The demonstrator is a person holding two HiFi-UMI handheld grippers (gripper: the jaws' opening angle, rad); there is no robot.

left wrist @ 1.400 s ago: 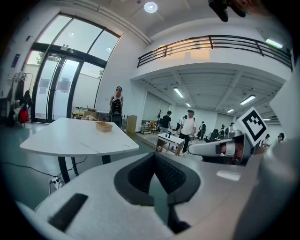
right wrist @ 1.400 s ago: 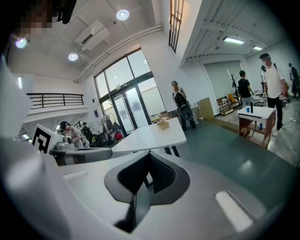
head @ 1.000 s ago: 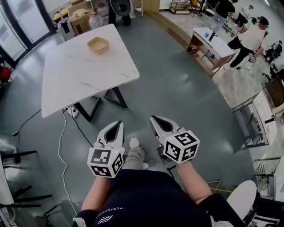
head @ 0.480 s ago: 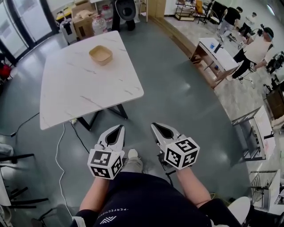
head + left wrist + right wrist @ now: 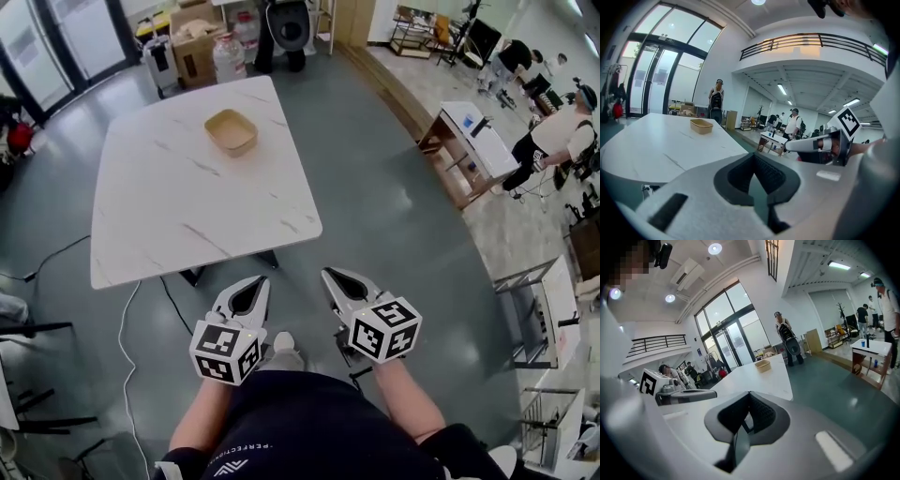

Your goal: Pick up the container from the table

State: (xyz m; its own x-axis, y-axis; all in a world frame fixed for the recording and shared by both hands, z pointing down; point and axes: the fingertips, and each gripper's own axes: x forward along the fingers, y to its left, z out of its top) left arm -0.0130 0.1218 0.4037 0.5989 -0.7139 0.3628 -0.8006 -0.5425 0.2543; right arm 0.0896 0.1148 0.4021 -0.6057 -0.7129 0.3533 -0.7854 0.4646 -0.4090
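grey floor (image 5: 394, 216) fills most of the head view. white marble-look table (image 5: 169, 216) on dark legs stands ahead of the person and slightly left, its near edge just beyond the gripper tips in the head view. person's dark-shirted torso (image 5: 309, 422) is at the bottom, bare forearms reaching forward. small desk (image 5: 466, 131) sits far right with people standing by it. cardboard boxes (image 5: 192, 42) are past the table's far end near the glass doors. left gripper (image 5: 255, 281) and right gripper (image 5: 330, 275) are held side by side over the floor, near each other but apart, both pointing toward the table and tipped a bit down. each carries a marker cube at its rear, left cube (image 5: 225, 352), right cube (image 5: 384, 328). left gripper view shows its jaws together at the tips, only the dark padded hollow behind them, nothing between. right gripper view shows the same, tips meeting, nothing gripped. container (image 5: 232, 131) is a tan open-topped tray with rounded corners, upright on the far part of the table, toward its right side, alone on the tabletop and well apart from both grippers. it looks empty from above. it also shows small and far off above the jaws in both gripper views. thin white cable (image 5: 127, 328) runs across the floor from under the table's near left corner. toe of a light shoe (image 5: 283, 342) shows between the two grippers.
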